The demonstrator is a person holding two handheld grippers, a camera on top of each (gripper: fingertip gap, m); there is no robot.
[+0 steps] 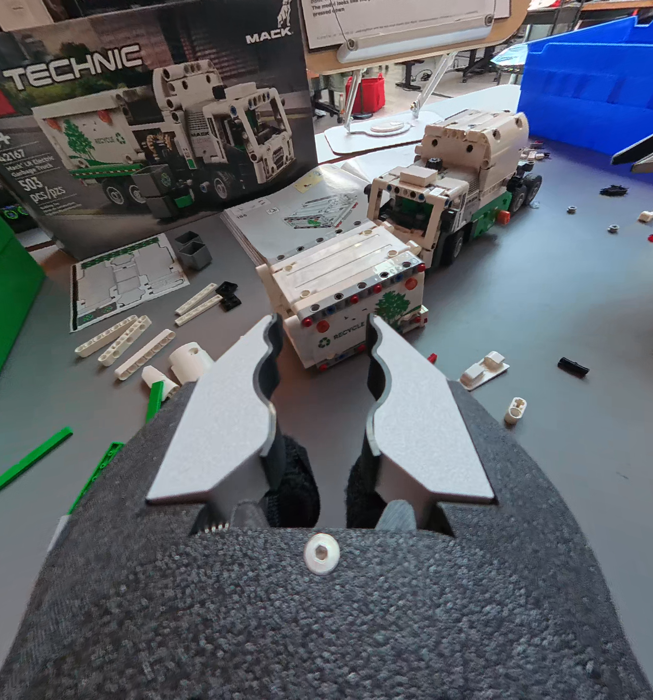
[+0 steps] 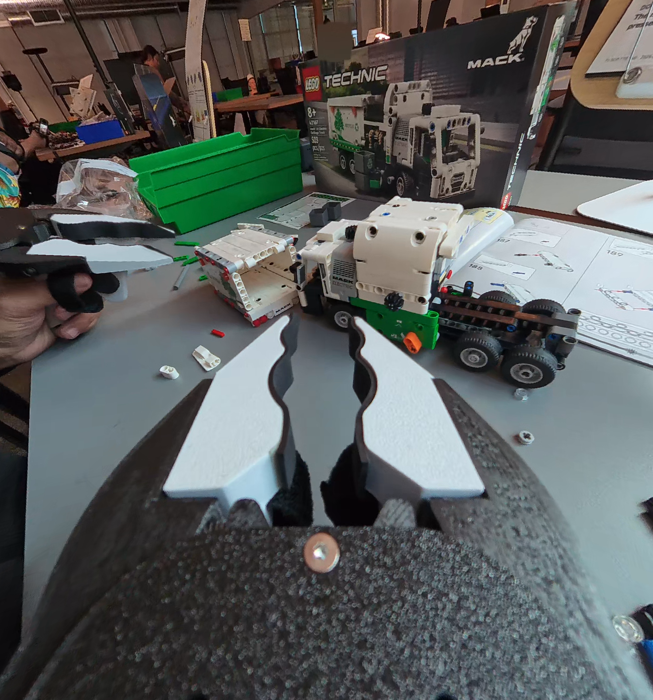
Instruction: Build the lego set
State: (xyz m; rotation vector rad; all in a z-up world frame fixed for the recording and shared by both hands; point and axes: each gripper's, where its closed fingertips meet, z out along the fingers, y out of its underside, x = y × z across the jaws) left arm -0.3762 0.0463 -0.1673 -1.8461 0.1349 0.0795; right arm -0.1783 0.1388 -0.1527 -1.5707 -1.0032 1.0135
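A white and green lego truck (image 1: pixel 457 185) (image 2: pixel 393 280) stands on the grey table, its rear chassis bare. A separate white container body (image 1: pixel 347 295) (image 2: pixel 249 272) lies tilted on the table beside the cab. My left gripper (image 1: pixel 323 322) is open and empty, just in front of the container body. It also shows at the left of the right wrist view (image 2: pixel 166 242), held by a hand. My right gripper (image 2: pixel 321 324) is open and empty, just short of the truck's cab. Loose white beams (image 1: pixel 124 344) and green strips (image 1: pixel 31 458) lie at the left.
The set's box (image 1: pixel 147 125) stands at the back. An open instruction booklet (image 2: pixel 582 272) lies behind the truck. A green bin (image 2: pixel 219 178) is at the left, a blue bin (image 1: pixel 601 83) at the right. Small loose parts (image 1: pixel 573 366) dot the table. A lamp base (image 1: pixel 378 132) sits behind. My right fingertips sit around 20 centimetres from my left ones.
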